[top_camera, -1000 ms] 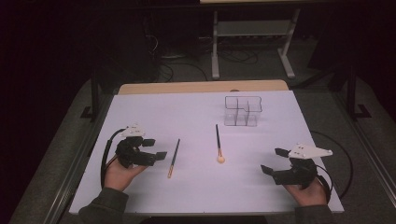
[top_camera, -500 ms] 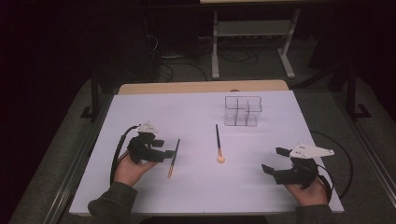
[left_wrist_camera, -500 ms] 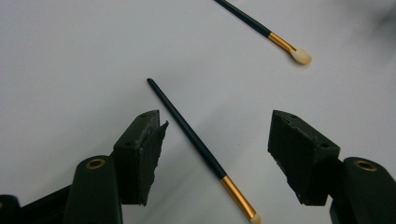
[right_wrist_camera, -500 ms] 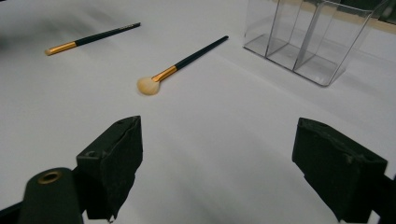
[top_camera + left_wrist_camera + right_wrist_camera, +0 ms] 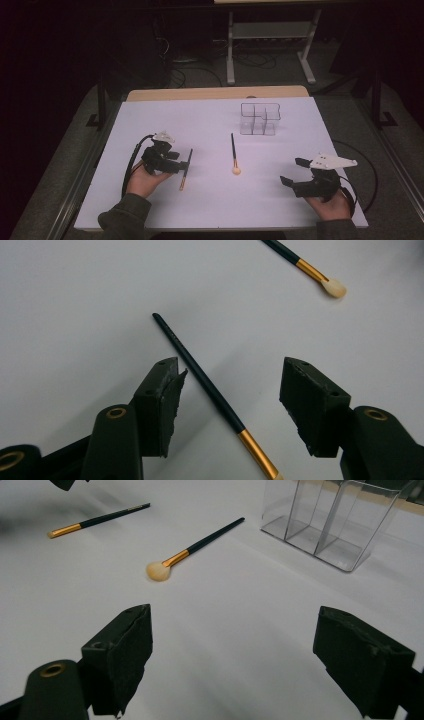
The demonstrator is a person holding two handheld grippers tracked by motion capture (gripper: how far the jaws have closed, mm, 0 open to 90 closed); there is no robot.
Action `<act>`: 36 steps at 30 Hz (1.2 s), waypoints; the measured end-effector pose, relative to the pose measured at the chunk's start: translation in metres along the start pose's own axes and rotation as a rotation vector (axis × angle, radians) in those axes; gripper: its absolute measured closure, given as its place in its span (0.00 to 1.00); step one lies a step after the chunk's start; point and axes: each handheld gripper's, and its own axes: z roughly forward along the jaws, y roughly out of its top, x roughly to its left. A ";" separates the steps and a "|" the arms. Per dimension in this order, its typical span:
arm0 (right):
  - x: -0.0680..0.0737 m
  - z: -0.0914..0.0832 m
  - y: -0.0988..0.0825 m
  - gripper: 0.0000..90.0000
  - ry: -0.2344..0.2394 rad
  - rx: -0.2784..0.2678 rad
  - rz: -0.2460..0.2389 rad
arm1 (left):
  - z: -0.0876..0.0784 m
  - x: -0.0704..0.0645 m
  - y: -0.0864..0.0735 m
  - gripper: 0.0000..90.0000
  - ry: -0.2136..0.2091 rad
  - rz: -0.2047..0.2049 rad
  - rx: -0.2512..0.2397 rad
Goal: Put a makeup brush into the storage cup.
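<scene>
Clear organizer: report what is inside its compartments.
The clear organizer looks empty; white table shows through its walls. Both brushes lie outside it. The rear compartments' floors are hard to read.

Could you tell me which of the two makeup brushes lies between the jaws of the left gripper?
The thin brush without a fluffy head; the left gripper straddles its dark handle, not yet touching. The puffy cream-tipped brush lies apart, mid-table.

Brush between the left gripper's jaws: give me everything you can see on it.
The thin brush has a slim dark, glossy handle tapering to a rounded tip, then a gold ferrule; its head runs out of the left gripper view. It lies flat on the white table, left of the fluffy-headed brush. The left gripper straddles the handle, jaws just closing in, the pads not pressing it yet; only the table touches it.
</scene>
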 end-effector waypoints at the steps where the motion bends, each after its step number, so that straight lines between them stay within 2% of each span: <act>1: 0.000 0.000 0.000 0.17 0.000 0.001 0.002 | 0.001 -0.001 0.000 0.46 -0.001 -0.003 0.004; 16: 0.000 0.001 0.000 0.17 0.004 0.002 -0.003 | 0.015 -0.002 0.002 0.51 0.003 -0.009 0.056; 20: -0.001 0.001 0.000 0.17 0.006 0.004 -0.004 | 0.018 -0.002 0.001 0.53 0.007 -0.021 0.063; 23: 0.000 0.001 0.000 0.17 0.008 0.005 -0.006 | 0.021 -0.002 0.001 0.53 0.005 -0.016 0.089; 29: 0.000 0.001 0.000 0.17 0.009 0.006 -0.009 | 0.025 -0.002 -0.001 0.55 0.004 -0.035 0.104; 31: -0.001 0.001 0.000 0.17 0.010 0.006 -0.010 | 0.026 -0.001 -0.001 0.56 0.005 -0.024 0.120; 36: 0.000 0.002 0.000 0.17 0.012 0.008 -0.009 | 0.028 -0.002 -0.001 0.59 0.009 -0.029 0.132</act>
